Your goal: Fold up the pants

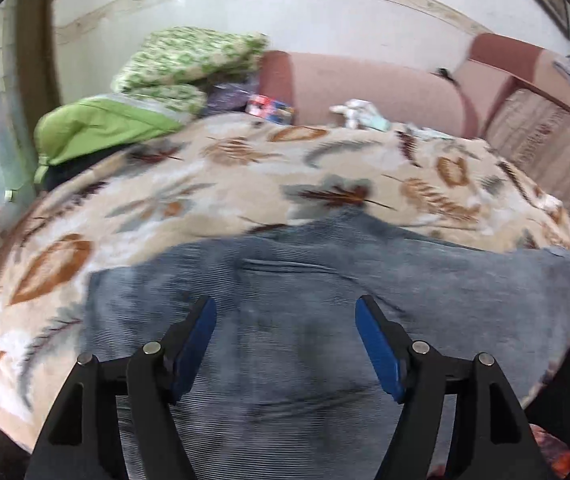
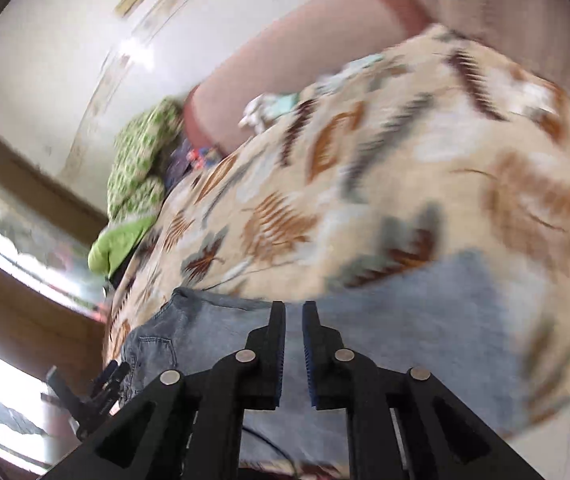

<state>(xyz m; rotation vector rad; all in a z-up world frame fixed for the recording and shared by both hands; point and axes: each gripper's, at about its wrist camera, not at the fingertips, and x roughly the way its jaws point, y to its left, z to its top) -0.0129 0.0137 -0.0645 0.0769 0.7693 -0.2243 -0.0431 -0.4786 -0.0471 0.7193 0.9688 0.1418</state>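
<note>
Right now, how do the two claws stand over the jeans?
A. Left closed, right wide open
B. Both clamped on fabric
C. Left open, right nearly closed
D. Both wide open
C: the left claw has its blue pads spread wide over the jeans, while the right claw shows only a thin gap with no fabric in it.

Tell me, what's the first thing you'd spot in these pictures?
Probably the big blue-grey pants, spread flat on a fuzzy leaf-patterned blanket right in front of both claws. The left claw hangs wide open over them, while the right claw is nearly closed with nothing in it. Far behind, bright green bedding is piled against the wall.
</note>
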